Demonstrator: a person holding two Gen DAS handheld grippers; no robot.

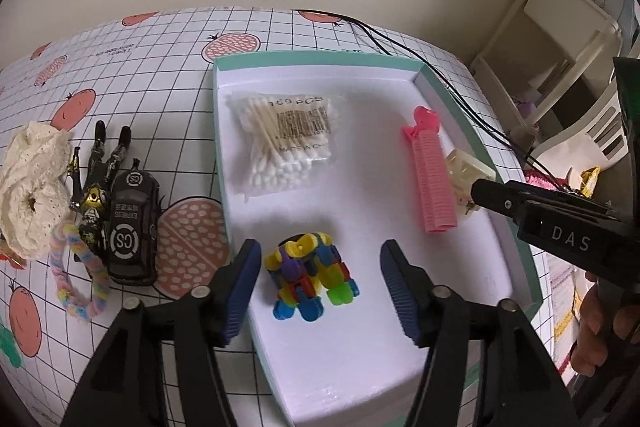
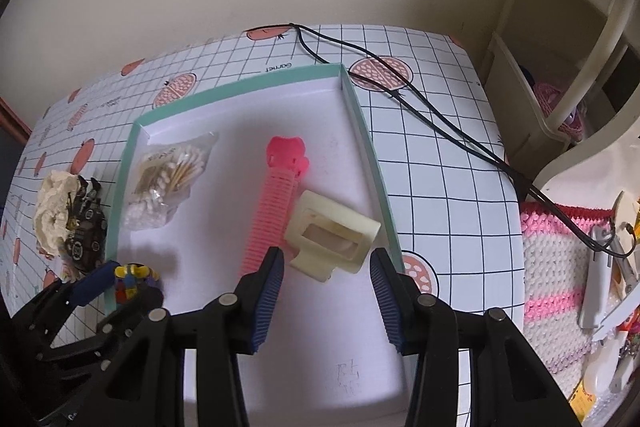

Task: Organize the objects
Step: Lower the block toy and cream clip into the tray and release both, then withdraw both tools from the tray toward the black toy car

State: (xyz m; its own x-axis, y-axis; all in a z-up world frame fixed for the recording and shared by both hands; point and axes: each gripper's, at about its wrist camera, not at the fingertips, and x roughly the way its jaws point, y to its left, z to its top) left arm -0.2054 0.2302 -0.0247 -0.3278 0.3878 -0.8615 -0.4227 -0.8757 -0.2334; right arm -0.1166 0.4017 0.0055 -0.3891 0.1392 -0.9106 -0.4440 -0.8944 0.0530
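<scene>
Inside the tray (image 1: 516, 227), toward its near left corner, a block toy (image 1: 310, 277) is recorded, lying on the white floor directly ahead of the left gripper (image 1: 316, 291); its jaws are spread wide to either side of the toy, nothing held, no contact seen. Along the tray's right edge a pink comb (image 2: 272, 203) is listed, long axis running from the far end toward the near end, with a cream clip (image 2: 334, 235) touching its right side. The right gripper (image 2: 326, 301) is noted just short of the clip, jaws wide apart and empty, the clip lying straight ahead between their lines. A swab bag (image 1: 286, 143) is entered at the far left corner of the tray. On the tablecloth (image 1: 192, 67), left of the tray, a black car (image 1: 130, 227), a figurine (image 1: 96, 183), a lace roll (image 1: 32, 191) and a pastel loop (image 1: 80, 279) are catalogued as not yet put away; these are judged nearer the left gripper. The toy's stubby form offers no clear long axis.
</scene>
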